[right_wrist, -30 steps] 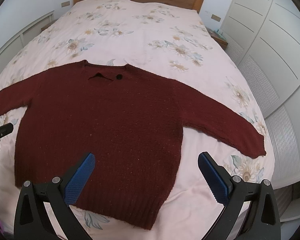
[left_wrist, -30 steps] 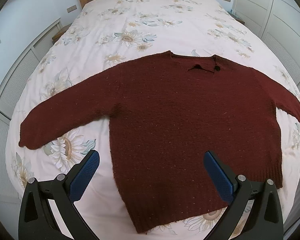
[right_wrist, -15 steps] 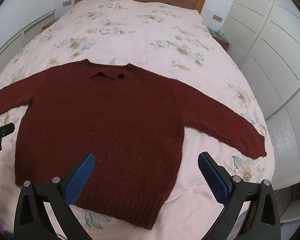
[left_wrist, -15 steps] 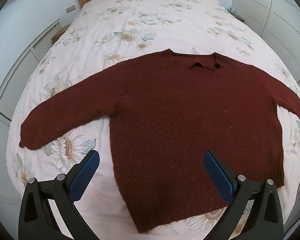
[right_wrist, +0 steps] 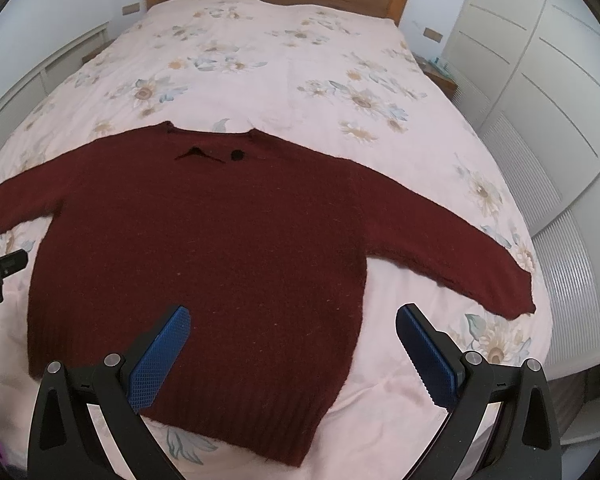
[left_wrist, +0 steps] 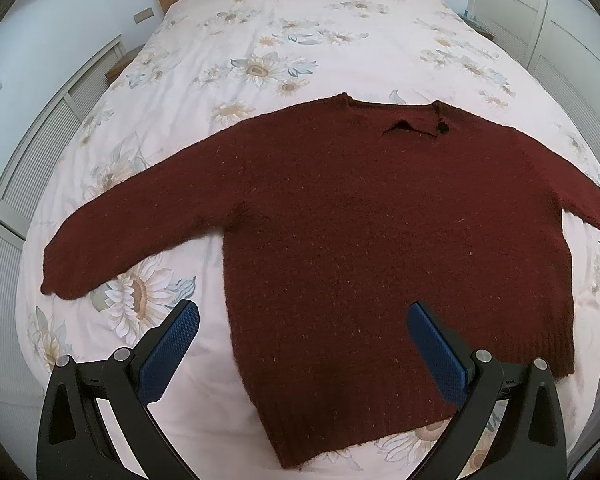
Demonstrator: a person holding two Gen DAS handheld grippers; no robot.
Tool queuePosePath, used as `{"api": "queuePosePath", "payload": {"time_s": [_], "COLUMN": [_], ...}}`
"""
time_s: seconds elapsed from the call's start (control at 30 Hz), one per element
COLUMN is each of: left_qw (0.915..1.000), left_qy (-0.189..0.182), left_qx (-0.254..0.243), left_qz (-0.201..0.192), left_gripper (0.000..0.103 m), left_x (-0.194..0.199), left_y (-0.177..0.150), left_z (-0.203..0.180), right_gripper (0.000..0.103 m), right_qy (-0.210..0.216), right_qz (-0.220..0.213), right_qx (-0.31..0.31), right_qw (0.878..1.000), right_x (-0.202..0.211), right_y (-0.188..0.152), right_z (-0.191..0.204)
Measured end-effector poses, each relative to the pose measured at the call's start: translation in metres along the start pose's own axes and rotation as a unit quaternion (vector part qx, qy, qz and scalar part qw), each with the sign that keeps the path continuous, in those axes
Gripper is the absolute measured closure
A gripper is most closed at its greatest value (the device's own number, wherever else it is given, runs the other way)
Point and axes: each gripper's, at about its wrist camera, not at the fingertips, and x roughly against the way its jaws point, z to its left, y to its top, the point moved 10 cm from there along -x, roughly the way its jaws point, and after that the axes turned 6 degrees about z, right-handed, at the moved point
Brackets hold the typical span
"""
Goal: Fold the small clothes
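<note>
Dark red knit sweater (left_wrist: 380, 240) lies flat on the floral bedspread (left_wrist: 300, 40), front up, both sleeves spread out to the sides, neckline away from the claws, ribbed hem nearest. No fold made yet, by the look of it.

Left gripper (left_wrist: 302, 344): jaws spread wide, holding nothing, hovering above the near hem. The hem's left corner sits between and below its blue pads (left_wrist: 172, 348). Left sleeve (left_wrist: 140, 236) runs out ahead and to the left of this claw, cuff well apart from it.

Right gripper (right_wrist: 292, 346): also spread, empty. The hem's right corner lies between its fingers; right sleeve (right_wrist: 452, 248) stretches ahead and to the right, cuff just beyond the right finger.

Risks, as judged from here:
- Knit is thick and loose. A pinch at the hem may catch the top layer only, so front and back would separate on lifting and the fold would come out lopsided.
- Pads pressing down too far could nip the bedspread with the sweater and drag it up, wrinkling the surface.
- If the two claws lift unevenly, the body would skew and the sleeves trail crooked.
- Hem lies near the bed's near edge; a pull toward the claws could slide the garment off.
- Button (right_wrist: 237, 155) and opening at the neckline could snag if a sleeve is swept across.
</note>
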Motion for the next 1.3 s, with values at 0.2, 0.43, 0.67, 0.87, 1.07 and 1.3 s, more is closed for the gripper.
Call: {"api": "queuePosePath", "payload": {"time_s": [0.2,0.43,0.67,0.87,1.07,1.3], "left_qw": [0.9998,0.9989,0.9984,0.9990,0.9990,0.9987], "left_qy": [0.015,0.013,0.018,0.021,0.024,0.024], "left_qx": [-0.016,-0.045,-0.052,-0.040,-0.030,-0.028], "left_qz": [0.000,-0.004,-0.011,0.005,0.023,0.036], "left_gripper": [0.001,0.001,0.001,0.001,0.001,0.001], "left_x": [-0.007,-0.019,-0.032,-0.052,-0.071,-0.084], "left_y": [0.014,0.038,0.069,0.085,0.085,0.081], "left_z": [-0.002,-0.015,-0.024,-0.026,-0.024,-0.023], "right_gripper": [0.000,0.001,0.001,0.001,0.000,0.001], "right_qy": [0.001,0.018,-0.004,-0.045,-0.024,-0.007], "right_qz": [0.007,-0.001,0.014,0.065,0.093,0.081], "right_qx": [-0.029,-0.114,-0.244,-0.357,-0.444,-0.464], "right_qw": [1.000,0.993,0.970,0.931,0.891,0.882], "right_x": [-0.018,-0.053,-0.110,-0.173,-0.221,-0.233], "right_y": [0.007,0.021,0.022,-0.023,-0.071,-0.076], "right_z": [-0.030,-0.112,-0.255,-0.357,-0.393,-0.405]}}
